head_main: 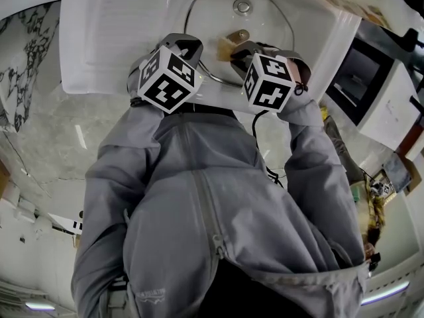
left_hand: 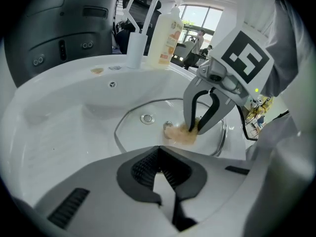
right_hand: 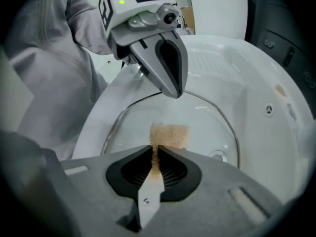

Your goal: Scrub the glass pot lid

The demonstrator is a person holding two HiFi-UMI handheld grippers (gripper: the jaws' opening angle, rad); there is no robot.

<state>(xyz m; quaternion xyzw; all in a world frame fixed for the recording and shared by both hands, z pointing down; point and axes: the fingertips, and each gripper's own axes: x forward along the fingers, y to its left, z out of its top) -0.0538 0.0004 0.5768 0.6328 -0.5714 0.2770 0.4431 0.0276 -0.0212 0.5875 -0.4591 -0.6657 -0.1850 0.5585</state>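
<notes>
Inspecting the white moulded sink basin [left_hand: 74, 107], found the round clear glass pot lid with a metal rim [right_hand: 205, 115] lying flat on its floor.

Noted the right gripper [left_hand: 196, 129] pointing steeply down over the lid, jaws closed tight on a thin tan scrubbing pad [right_hand: 170, 135]. Saw the pad's free end spread flat against the glass, near the lid's middle.

Recorded the left gripper [right_hand: 173, 89] just left of the right one, jaws brought fully together with nothing visible between them. Placed its tips at the near left part of the lid's rim. Could not confirm contact with that rim.

Observed a black-and-white marker cube on the left gripper [head_main: 169, 78] and another on the right [head_main: 268, 81], the two near each other but apart.

Logged a white faucet [left_hand: 138, 28] and a pale plastic bottle with an orange label [left_hand: 165, 31] standing side by side on the far ledge of the basin.

Noted a grey zipped jacket [head_main: 218, 211] on the person, both sleeves reaching forward to the grippers.
</notes>
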